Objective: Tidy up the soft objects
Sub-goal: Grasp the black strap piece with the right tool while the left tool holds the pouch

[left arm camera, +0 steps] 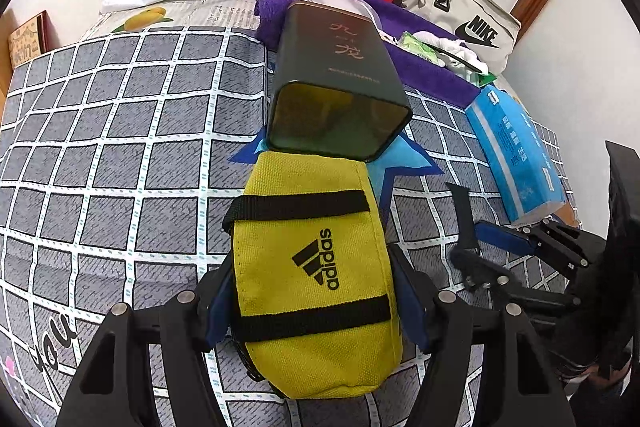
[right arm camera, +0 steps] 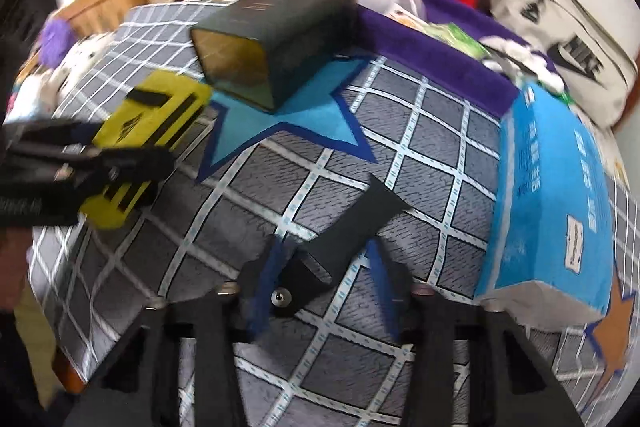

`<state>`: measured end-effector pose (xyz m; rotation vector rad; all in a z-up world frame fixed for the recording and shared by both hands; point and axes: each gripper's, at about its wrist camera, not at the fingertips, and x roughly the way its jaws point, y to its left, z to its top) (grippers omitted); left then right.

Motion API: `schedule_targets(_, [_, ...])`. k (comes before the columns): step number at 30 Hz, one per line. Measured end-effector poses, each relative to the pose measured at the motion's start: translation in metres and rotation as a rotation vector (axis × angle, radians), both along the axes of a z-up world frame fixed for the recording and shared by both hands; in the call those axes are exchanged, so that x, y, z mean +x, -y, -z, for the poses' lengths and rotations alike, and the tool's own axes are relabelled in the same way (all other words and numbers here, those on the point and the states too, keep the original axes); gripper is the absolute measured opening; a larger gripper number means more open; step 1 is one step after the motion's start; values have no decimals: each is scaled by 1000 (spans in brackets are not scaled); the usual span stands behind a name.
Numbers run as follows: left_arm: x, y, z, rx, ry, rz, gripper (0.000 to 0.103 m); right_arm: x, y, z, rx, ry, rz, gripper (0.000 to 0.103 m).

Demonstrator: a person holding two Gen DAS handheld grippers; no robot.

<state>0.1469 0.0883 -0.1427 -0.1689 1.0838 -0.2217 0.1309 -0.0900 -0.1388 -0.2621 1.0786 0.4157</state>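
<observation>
2 tongs: left gripper [left arm camera: 316,301] clamps the yellow pouch [left arm camera: 316,267] on the bed [left arm camera: 120,147]; right gripper [right arm camera: 326,281] straddles a black strap [right arm camera: 352,223], closure unclear. Pouch looks light, squashy; mid-body hold suits.

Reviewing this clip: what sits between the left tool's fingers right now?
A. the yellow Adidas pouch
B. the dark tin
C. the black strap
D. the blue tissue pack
A. In the left wrist view the yellow pouch lies between the fingers of the left tool, which press against its sides; the tin lies beyond it and the tissue pack is off to the right.
</observation>
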Motion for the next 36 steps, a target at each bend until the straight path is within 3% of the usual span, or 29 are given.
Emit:
schedule_targets(4, [-2,-1,0,1,-2,-1,66,-9,15,-2,-12,-15,-30,27])
schedule_targets(8, [-2,1,0,5,-8,6,67,-7,28,-3,22,-47,30,27])
schedule_targets(16, [-4,4,-1,12,-13,11,67,5,15,2,33,-1,113,36])
schedule_targets(17, [-4,4,-1,12,-13,11,67,4,13,2,22,17,108,35])
schedule_targets(19, [-4,4,-1,13,-14,11,67,1,7,3,11,52,55,21])
schedule_targets(24, [-6,3,-1,10,-17,13,67,-5,7,1,-7,46,23,21])
schedule_targets(36, [-6,5,-7,10,4,9,66,0,17,3,93,38,38,21])
